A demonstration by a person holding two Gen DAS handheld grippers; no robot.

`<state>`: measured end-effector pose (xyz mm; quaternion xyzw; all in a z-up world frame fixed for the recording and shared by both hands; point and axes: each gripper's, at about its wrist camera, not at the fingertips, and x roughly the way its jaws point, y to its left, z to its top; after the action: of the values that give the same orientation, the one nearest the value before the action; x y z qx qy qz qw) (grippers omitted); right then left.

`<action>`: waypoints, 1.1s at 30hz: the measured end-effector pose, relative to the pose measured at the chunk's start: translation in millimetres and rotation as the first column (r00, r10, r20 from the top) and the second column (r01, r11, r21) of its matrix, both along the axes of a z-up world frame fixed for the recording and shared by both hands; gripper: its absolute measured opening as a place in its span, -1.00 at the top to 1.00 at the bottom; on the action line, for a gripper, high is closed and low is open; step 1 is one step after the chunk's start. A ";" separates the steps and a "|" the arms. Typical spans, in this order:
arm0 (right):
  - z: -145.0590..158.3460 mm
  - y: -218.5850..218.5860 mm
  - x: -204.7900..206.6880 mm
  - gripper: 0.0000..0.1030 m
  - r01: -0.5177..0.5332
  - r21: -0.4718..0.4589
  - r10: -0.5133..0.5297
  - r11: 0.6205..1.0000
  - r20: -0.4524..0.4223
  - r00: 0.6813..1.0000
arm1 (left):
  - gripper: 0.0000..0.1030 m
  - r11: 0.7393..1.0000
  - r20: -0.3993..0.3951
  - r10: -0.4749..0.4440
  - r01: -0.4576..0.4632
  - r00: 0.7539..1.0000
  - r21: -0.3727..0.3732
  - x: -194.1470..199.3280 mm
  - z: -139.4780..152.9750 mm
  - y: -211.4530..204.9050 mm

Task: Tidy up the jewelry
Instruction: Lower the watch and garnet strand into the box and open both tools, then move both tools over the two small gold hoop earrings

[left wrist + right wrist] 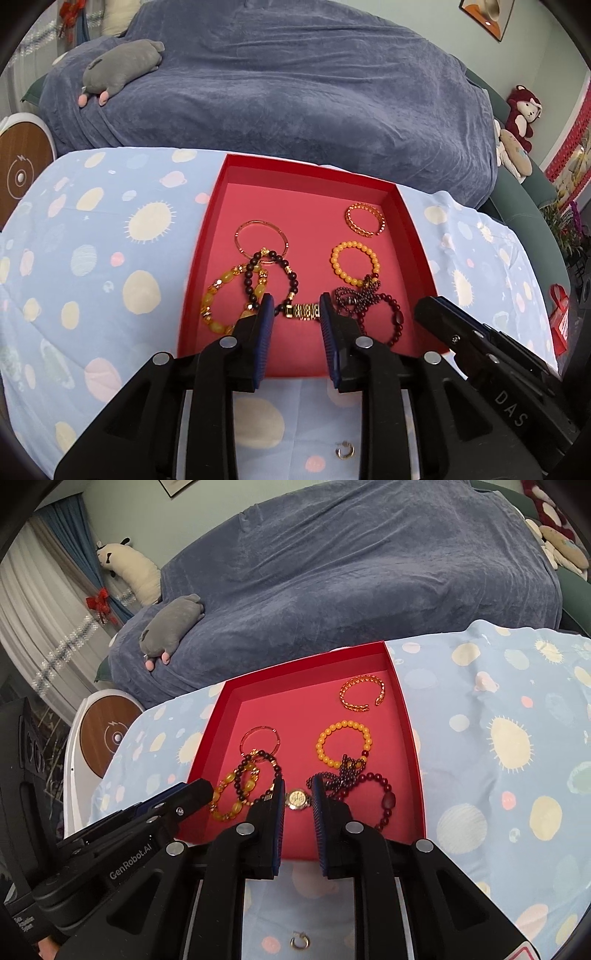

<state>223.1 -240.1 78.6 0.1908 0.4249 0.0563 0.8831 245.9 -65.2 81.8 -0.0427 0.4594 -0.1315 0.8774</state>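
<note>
A red tray (218,206) (406,716) on the blue patterned cloth holds several bracelets: a gold cuff (365,219) (362,694), a yellow bead bracelet (354,263) (344,743), a thin rose-gold bangle (262,238) (259,740), an amber bead bracelet (221,299) (232,794), a dark bead bracelet (271,277), dark red bead bracelets (391,314) (384,801). A gold watch (304,312) (297,799) lies between the fingers of each open gripper. My left gripper (297,308) and right gripper (298,794) hover over the tray's near part, side by side.
A small gold ring (344,451) (300,941) lies on the cloth in front of the tray. A bed under a blue blanket (295,81) with a grey plush toy (122,70) is behind. A round white and wood device (107,734) stands at the left.
</note>
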 end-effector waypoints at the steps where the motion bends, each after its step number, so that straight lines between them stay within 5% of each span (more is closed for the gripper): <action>1: 2.5 1.2 -5.6 0.69 -0.004 -0.003 0.004 1.000 0.003 1.000 | 0.51 1.000 0.005 -0.001 0.001 1.000 0.003 -4.9 2.9 2.4; 8: 3.0 8.4 -45.6 0.69 -0.030 -0.033 0.030 0.999 -0.004 1.000 | 0.31 1.000 0.020 0.004 -0.004 1.000 0.009 -44.0 10.1 25.1; 26: -60.0 24.9 -136.8 0.69 -0.018 -0.003 0.017 1.000 -0.161 0.987 | 0.00 0.996 -0.139 0.080 -0.074 0.987 0.050 -157.3 -63.3 83.8; 33: -72.2 30.7 -151.1 0.69 -0.018 0.006 0.019 1.000 -0.192 0.981 | 0.01 0.996 -0.127 0.065 -0.057 0.990 0.072 -171.5 -75.1 80.8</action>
<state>72.1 -209.4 6.4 0.1936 0.5097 0.0467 0.8370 74.4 15.6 6.6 -0.0353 0.5181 -0.0858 0.8503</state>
